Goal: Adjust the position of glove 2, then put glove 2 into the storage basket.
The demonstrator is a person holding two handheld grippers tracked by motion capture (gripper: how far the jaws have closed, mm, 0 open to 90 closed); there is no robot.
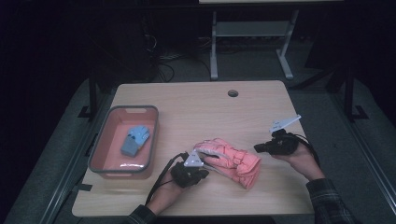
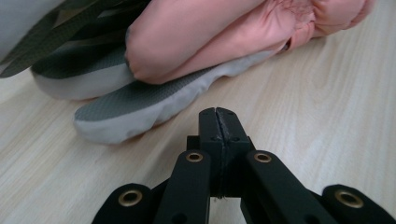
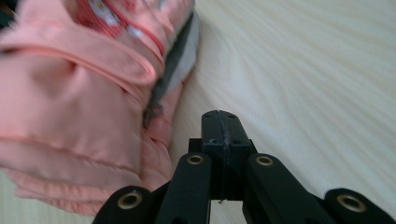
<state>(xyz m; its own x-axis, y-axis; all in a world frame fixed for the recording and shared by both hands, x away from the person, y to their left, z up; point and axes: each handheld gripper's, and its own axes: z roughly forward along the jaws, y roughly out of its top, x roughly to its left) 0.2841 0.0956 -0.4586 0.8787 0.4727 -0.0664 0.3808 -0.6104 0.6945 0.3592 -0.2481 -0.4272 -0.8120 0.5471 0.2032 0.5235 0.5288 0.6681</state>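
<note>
A padded pink glove (image 1: pixel 231 158) with grey palm fabric lies on the wooden table (image 1: pixel 196 105), near the front middle. My left gripper (image 1: pixel 204 164) rests just left of it, jaws pressed together with nothing between them; in the left gripper view its tips (image 2: pixel 217 113) stop a little short of the glove's grey thumb (image 2: pixel 135 109). My right gripper (image 1: pixel 258 148) sits just right of the glove, also shut and empty. In the right gripper view its tips (image 3: pixel 220 115) lie beside the pink glove (image 3: pixel 79 107). A small blue glove (image 1: pixel 135 139) lies in the pink bin (image 1: pixel 148 140).
The pink bin with a grey rim stands at the table's left side. A cable hole (image 1: pixel 232 93) is near the far edge. A white desk frame (image 1: pixel 252 37) stands on the floor beyond the table.
</note>
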